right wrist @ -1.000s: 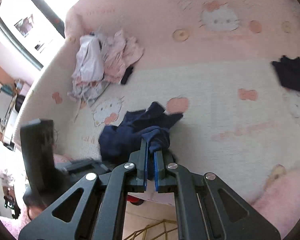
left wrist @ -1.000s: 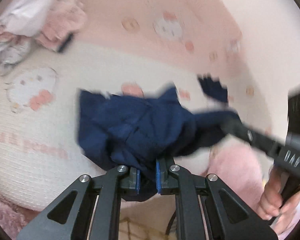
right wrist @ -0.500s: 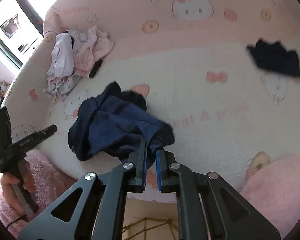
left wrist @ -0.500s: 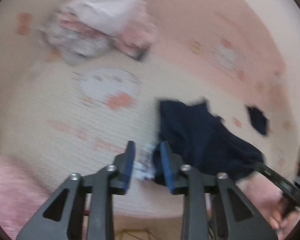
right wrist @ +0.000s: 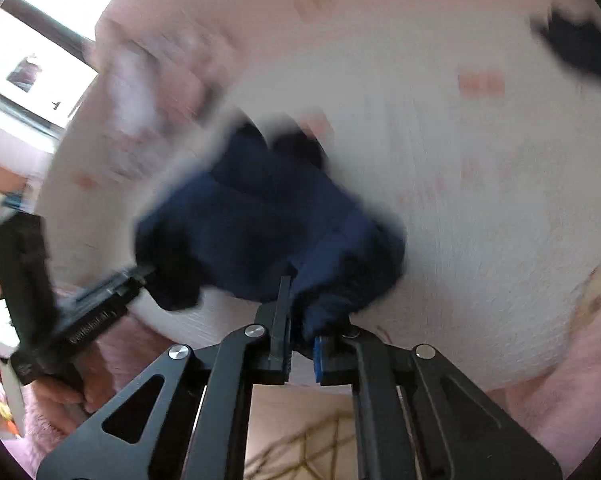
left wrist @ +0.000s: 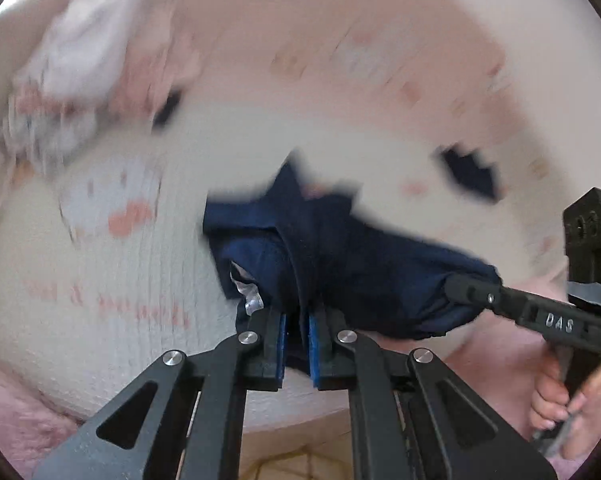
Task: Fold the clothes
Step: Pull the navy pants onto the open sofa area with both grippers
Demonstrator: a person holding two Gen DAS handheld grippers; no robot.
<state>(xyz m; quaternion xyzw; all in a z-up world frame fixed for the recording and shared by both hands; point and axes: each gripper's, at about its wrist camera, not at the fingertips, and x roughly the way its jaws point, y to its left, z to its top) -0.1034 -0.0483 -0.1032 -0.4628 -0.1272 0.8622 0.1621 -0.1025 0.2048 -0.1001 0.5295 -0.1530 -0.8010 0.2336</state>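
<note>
While both views were blurred, these held:
Writing: "DAS" stood on the right gripper [left wrist: 456, 294]; bedcover lettering was unreadable.
Garment: one navy garment [left wrist: 340, 256], crumpled, with a pale tag, lay on the cream bedcover [left wrist: 100, 280] near its front edge.
Left gripper [left wrist: 296, 344]: pinching its near edge.
Right gripper: pinching its right end.
Count: one further dark piece [left wrist: 470, 172], one pale clothes heap [left wrist: 72, 80].
</note>
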